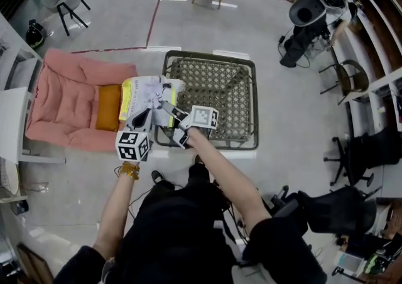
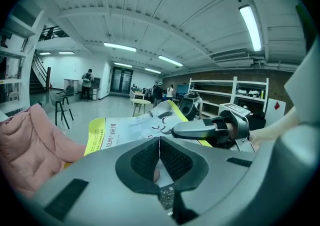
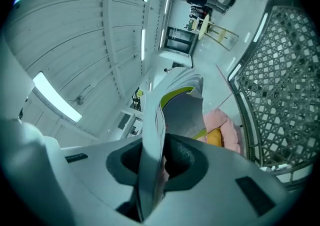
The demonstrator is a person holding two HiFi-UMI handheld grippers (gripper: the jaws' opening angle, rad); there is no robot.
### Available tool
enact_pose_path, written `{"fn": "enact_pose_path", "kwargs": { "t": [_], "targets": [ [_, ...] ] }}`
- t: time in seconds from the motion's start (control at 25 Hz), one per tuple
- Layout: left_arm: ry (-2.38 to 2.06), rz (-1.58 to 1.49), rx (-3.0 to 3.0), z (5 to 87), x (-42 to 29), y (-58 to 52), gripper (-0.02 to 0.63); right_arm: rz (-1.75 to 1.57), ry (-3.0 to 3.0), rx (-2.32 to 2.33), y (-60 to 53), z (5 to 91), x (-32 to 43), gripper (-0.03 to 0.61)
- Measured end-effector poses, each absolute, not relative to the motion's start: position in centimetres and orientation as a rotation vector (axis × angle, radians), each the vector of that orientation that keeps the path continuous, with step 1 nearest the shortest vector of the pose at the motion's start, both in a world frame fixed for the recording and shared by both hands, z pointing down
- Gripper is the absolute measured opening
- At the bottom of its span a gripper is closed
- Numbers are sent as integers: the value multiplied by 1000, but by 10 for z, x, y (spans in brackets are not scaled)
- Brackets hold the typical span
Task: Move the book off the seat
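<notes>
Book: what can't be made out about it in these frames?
- Cover lettering: too small in head view; too blurred to read in left gripper view on the book.
- Underside: head view, hidden by the book itself; whether it touches the orange pillow can't be told.
- Cover face: right gripper view shows only the edge, with bent pages hiding the rest.
</notes>
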State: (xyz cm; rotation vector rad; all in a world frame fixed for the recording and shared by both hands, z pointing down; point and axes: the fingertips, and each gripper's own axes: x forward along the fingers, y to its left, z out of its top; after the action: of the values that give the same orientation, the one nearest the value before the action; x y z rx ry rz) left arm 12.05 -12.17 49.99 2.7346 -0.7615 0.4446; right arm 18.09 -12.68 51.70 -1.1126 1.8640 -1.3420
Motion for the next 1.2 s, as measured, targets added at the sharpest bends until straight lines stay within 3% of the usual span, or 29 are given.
{"fn": "enact_pose_path", "kwargs": {
  "t": [0.6,1.2],
  "targets": [
    [-618,559,2742,529,275,-83,12,-1344,1752,-1218,-88,552,341,74],
    [-527,628,2739,561,368,-75,12,-1365,1725,-1220,-81,576,424,75]
  ]
}}
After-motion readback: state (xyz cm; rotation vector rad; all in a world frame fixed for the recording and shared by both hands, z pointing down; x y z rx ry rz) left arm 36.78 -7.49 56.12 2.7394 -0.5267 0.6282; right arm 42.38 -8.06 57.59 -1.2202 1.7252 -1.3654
